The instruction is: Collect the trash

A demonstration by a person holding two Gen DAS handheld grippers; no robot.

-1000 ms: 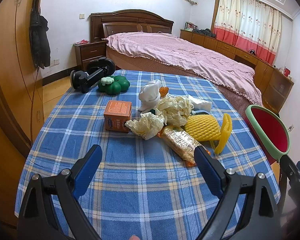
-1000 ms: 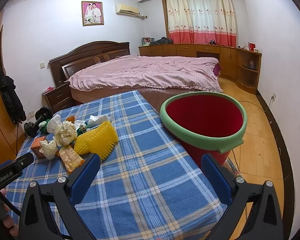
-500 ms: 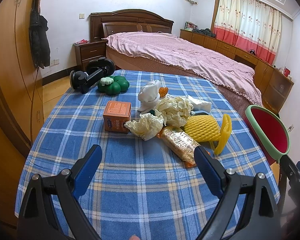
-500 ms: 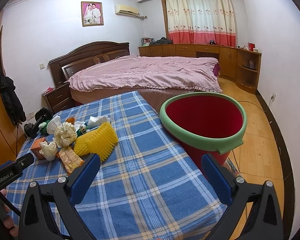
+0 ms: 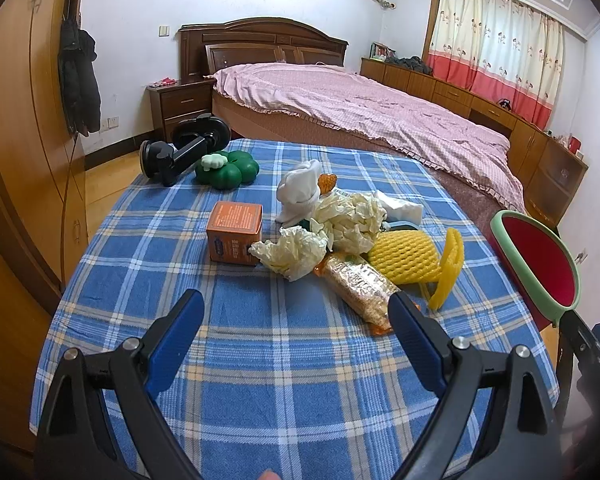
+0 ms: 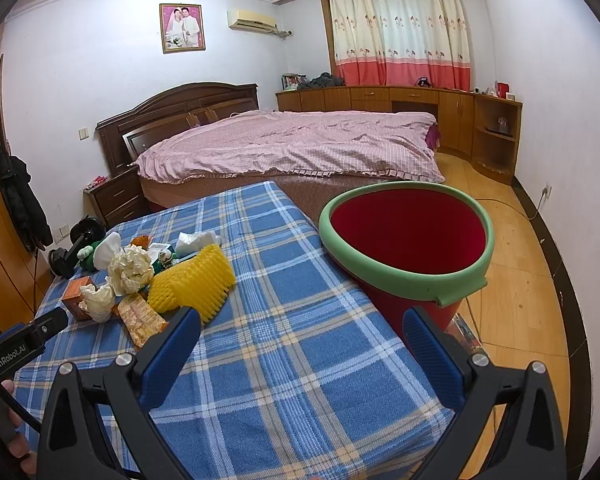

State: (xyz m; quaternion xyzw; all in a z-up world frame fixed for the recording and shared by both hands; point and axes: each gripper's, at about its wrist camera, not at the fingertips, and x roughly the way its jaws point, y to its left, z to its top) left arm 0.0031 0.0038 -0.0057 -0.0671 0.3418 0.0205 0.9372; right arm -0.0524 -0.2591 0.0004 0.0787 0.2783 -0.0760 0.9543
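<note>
A pile of trash lies mid-table on the blue plaid cloth (image 5: 284, 360): an orange box (image 5: 234, 233), crumpled cream paper wads (image 5: 291, 251), a foil snack wrapper (image 5: 360, 286), yellow foam fruit netting (image 5: 406, 257), a white sock-like wad (image 5: 300, 192) and a tissue (image 5: 400, 209). A red bucket with a green rim (image 6: 408, 240) stands off the table's right edge. My left gripper (image 5: 296, 316) is open and empty, short of the pile. My right gripper (image 6: 300, 334) is open and empty over the table's near right part, beside the bucket.
A black suction-cup holder (image 5: 180, 156) and a green clover-shaped toy (image 5: 228, 168) sit at the table's far left. A pink-covered bed (image 6: 292, 148) lies behind the table. A wooden wardrobe (image 5: 16, 160) stands to the left. Wood floor (image 6: 520, 280) lies right.
The left view has crept slightly toward the pile. The right view is nearly unchanged. Both grippers stay open and empty.
</note>
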